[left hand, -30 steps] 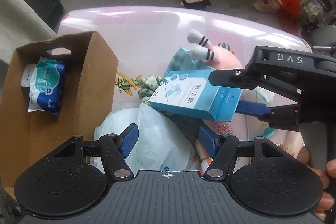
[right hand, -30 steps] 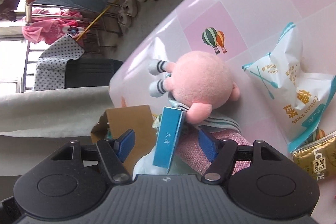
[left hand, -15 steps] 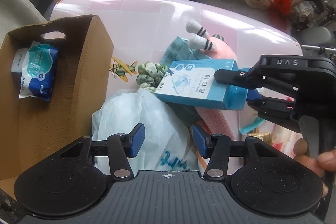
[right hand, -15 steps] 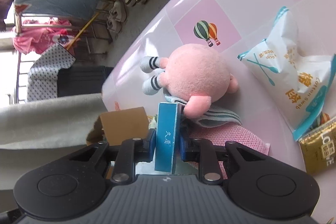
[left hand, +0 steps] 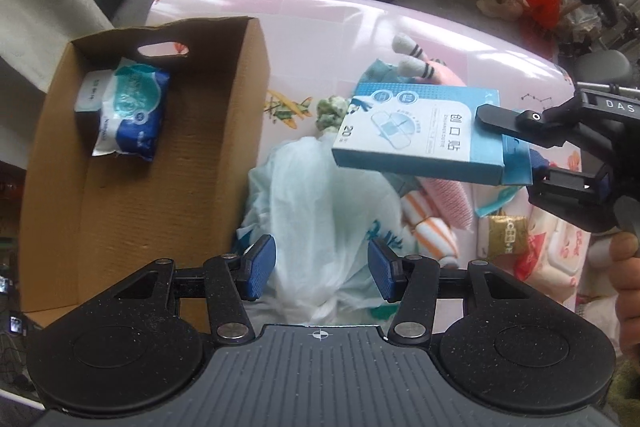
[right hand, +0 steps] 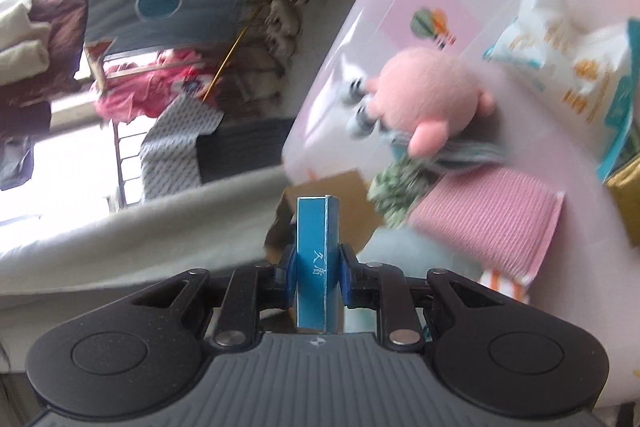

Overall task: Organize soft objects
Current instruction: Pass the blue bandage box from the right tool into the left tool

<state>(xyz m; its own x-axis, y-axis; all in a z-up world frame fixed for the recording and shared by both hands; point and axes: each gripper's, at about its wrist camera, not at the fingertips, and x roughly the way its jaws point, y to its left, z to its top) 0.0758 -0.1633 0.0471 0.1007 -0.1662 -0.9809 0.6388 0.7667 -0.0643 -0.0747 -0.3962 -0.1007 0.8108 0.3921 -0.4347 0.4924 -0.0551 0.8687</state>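
One item, a blue wipes pack [left hand: 128,113], lies in the cardboard box [left hand: 240,155]; the pile beside it remains unsorted. Right gripper [right hand: 318,267] clamps the blue plaster box [left hand: 416,133] above the pile; left gripper [left hand: 318,267] hangs parted, empty.

Box [left hand: 416,135] light blue, white front. Cardboard box [left hand: 132,163] brown. Tissue pack [left hand: 128,115] blue-white. Plush toy [right hand: 428,103] pink, striped feet. Towel [right hand: 488,215] pink, ribbed. Table [left hand: 320,23] pink-white checks.

Flat light-blue cardboard plaster box [left hand: 416,133] you hold lifted above table, level, over white plastic bag [left hand: 320,203]; blue-white wipes pack [left hand: 130,115] lies inside brown cardboard box [left hand: 236,131].
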